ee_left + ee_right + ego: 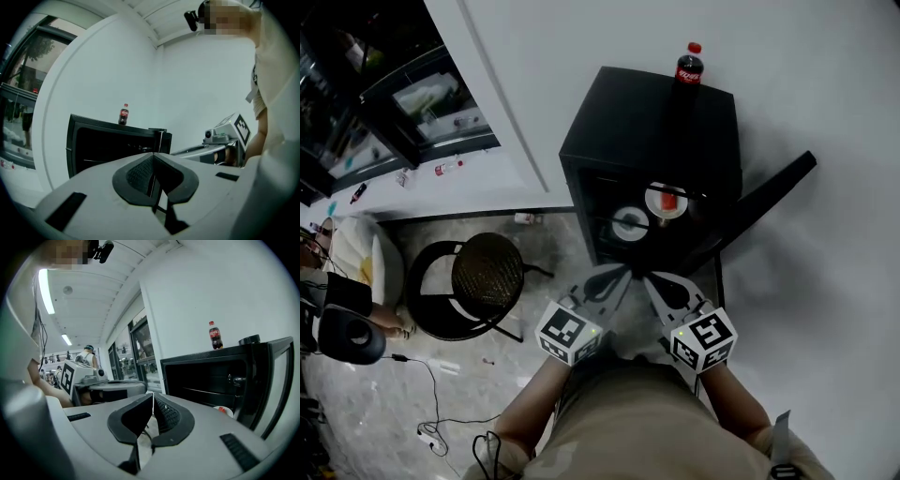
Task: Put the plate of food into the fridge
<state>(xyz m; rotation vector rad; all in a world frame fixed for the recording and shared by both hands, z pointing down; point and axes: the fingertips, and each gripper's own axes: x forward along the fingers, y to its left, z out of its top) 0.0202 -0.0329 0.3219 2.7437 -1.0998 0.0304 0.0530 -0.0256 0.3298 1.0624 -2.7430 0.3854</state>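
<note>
A small black fridge (652,141) stands on the floor against the white wall, its door (764,202) swung open to the right. On a shelf inside rests a white plate with red food (666,200), and a second round white dish (630,223) lies just left of it. My left gripper (624,273) and right gripper (649,278) hover side by side in front of the opening, both shut and empty. The left gripper view has the shut jaws (153,154) before the fridge (112,145). In the right gripper view the closed tips (153,395) face the fridge (211,376) and the plate's rim (225,411).
A cola bottle (689,64) stands on the fridge top. A black round chair (476,281) sits on the floor to the left, with cables (431,412) near it. Glass shopfront windows (384,84) run along the upper left.
</note>
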